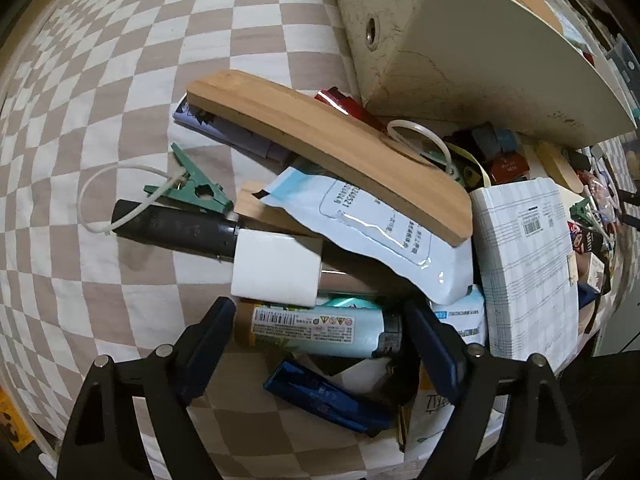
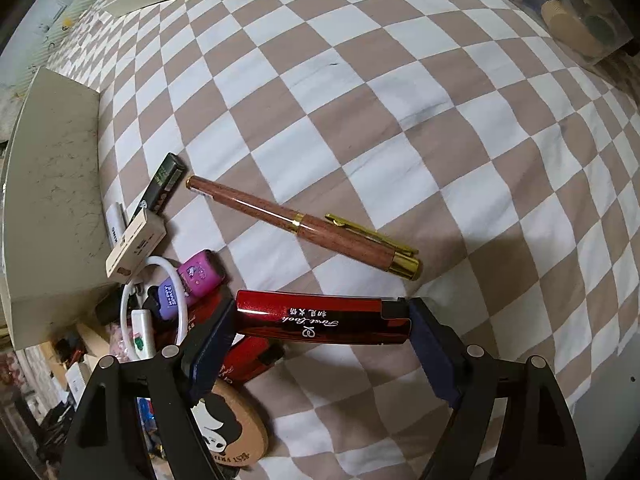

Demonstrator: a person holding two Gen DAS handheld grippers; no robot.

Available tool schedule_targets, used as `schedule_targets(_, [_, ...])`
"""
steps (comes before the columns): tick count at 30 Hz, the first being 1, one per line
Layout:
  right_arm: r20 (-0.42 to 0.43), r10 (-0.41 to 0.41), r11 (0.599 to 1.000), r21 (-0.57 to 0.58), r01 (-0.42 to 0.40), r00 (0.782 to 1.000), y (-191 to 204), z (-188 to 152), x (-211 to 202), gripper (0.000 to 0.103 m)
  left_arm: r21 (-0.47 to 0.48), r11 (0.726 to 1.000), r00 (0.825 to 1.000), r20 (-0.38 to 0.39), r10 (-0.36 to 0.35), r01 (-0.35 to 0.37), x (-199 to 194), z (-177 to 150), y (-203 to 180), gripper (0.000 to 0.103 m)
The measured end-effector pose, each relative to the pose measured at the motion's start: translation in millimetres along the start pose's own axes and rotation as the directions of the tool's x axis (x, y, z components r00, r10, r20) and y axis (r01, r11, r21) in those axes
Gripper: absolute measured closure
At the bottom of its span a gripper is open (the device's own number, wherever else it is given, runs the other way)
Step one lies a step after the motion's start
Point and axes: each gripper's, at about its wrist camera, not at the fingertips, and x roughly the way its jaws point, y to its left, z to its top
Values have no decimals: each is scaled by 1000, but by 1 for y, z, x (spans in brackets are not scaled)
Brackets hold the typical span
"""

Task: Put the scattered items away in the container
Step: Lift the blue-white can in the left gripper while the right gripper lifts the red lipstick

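Note:
In the left wrist view my left gripper point(image 1: 320, 336) is open, its jaws on either side of a pale green tube with a barcode point(image 1: 316, 330) in a heap of items. Around it lie a white roll point(image 1: 276, 268), a blue pouch point(image 1: 384, 236), a wooden board point(image 1: 328, 144), a green clip point(image 1: 192, 192) and a blue clip point(image 1: 324, 396). In the right wrist view my right gripper point(image 2: 320, 324) is shut on a glossy red case point(image 2: 320, 322), held lengthwise between the pads. A wooden pen with gold trim point(image 2: 304, 228) lies just beyond it.
A cream box point(image 1: 460, 52) stands at the back of the pile and shows at the left in the right wrist view point(image 2: 52, 208). A white printed pack point(image 1: 524, 264), a purple item point(image 2: 200, 276), a cork panda coaster point(image 2: 228, 436) and a dark green stick point(image 2: 160, 184) lie on the checkered cloth point(image 2: 440, 120).

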Motion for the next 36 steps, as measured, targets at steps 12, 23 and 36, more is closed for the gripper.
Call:
schedule_targets(12, [11, 82, 997, -18, -81, 997, 6, -7, -12, 19, -33, 999, 1000, -8, -28, 28, 6, -2, 5, 20])
schedule_targets(23, [62, 194, 981, 3, -195, 979, 5, 1, -51, 19, -79, 997, 999, 28, -14, 17, -5, -6, 15, 20])
schedule_targets(36, [82, 247, 969, -46, -244, 965, 20, -1, -71, 19, -142, 989, 993, 120, -19, 36, -34, -21, 15, 20])
